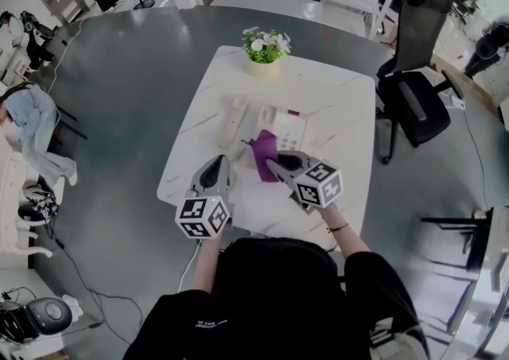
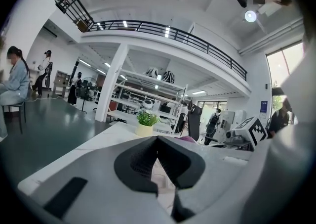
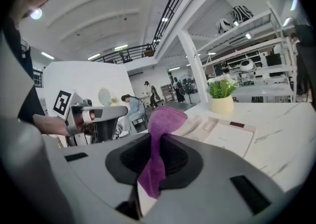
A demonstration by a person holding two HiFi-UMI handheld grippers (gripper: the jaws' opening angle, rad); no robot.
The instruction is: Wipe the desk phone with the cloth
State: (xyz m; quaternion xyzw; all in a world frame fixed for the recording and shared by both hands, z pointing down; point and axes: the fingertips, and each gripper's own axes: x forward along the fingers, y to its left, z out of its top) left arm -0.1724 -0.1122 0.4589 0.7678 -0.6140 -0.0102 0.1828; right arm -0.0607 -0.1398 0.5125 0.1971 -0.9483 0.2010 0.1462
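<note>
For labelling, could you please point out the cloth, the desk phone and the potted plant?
cloth (image 3: 165, 119): right gripper view, bunched upper fold.
desk phone (image 1: 290, 132): head view, top of base.
potted plant (image 1: 265, 45): head view, its leaves.

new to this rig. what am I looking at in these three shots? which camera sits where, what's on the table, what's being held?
There is no robot here: a person holds a two-jaw gripper in each hand, and the marker cubes are parts of those grippers. The head view comes from a camera on the person's head, looking down at a white table. The other two views come from wide-angle cameras riding on each gripper, looking along its jaws.

On the table sit a beige desk phone, what looks like its handset beside the base, and a potted plant at the far edge.

The right gripper is shut on a purple cloth, close to the phone. The left gripper is shut with nothing between its jaws.
</note>
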